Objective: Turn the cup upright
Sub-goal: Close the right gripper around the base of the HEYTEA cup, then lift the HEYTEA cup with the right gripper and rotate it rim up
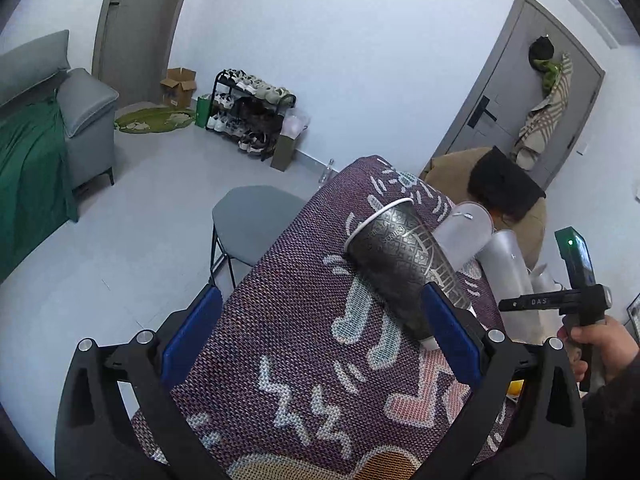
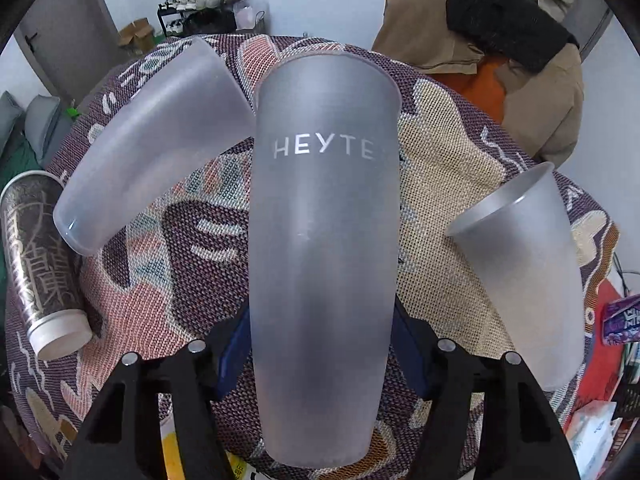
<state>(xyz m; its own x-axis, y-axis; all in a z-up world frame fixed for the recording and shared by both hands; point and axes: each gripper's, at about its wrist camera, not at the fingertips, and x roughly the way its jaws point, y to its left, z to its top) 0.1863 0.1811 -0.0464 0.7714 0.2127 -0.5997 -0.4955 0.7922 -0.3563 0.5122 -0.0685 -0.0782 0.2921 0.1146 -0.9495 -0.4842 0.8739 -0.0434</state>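
In the right wrist view a frosted cup marked HEYTE [image 2: 324,216] stands mouth-down on the patterned table mat [image 2: 448,152], its base nearest the camera. My right gripper [image 2: 322,354] has its blue pads on both sides of the cup's lower body. Two more frosted cups [image 2: 156,140] [image 2: 524,268] and a black patterned paper cup [image 2: 38,264] also stand upside down. In the left wrist view my left gripper [image 1: 320,328] is open above the mat, its right pad [image 1: 448,332] beside the black paper cup [image 1: 400,256].
A grey chair [image 1: 252,216] stands beside the table on the left. Brown and black clothing [image 2: 480,32] is piled behind the table. A shoe rack [image 1: 248,116] stands at the far wall. Packets and clutter [image 2: 620,320] lie at the right edge.
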